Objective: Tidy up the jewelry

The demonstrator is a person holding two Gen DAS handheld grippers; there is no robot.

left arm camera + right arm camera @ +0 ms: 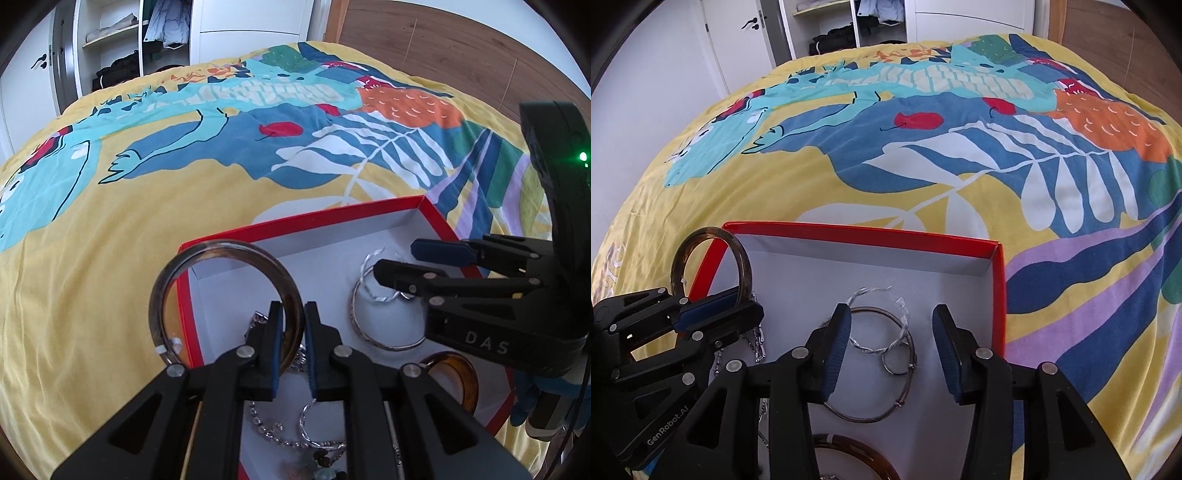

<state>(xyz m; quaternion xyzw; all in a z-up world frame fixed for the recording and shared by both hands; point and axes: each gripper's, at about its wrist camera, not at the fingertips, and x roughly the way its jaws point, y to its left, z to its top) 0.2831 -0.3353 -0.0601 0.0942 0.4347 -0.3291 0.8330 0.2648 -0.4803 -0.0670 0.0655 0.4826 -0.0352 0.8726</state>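
The task stood at an intermediate stage. The red-rimmed box point(995, 266), white inside, rested on the patterned bedspread point(92, 258) and already held most of the jewelry: a thin silver bangle point(908, 373) with a small metal ring point(897, 363) lying inside its loop, a twisted silver wire bracelet point(871, 295) partly overlapping the bangle, an amber bangle point(452, 376) near the box's near edge, and silver chains point(266, 428) along the left side. No jewelry was visible on the bedspread itself. Judged from this layout, one piece remained to be placed, and the items in the box still lay loosely grouped rather than separated.

The left gripper point(293, 354) was clamped on a dark translucent bangle point(221, 306), gripping its band at the lower right edge between the blue pads. The bangle stood upright above the left rim of the box, partly over the bedspread. It was wide-banded, glossy, brownish and see-through, with a small white tag on its lower left.

The right gripper point(892, 350) hovered over the silver bangle with its jaws spread wide and holding nothing.
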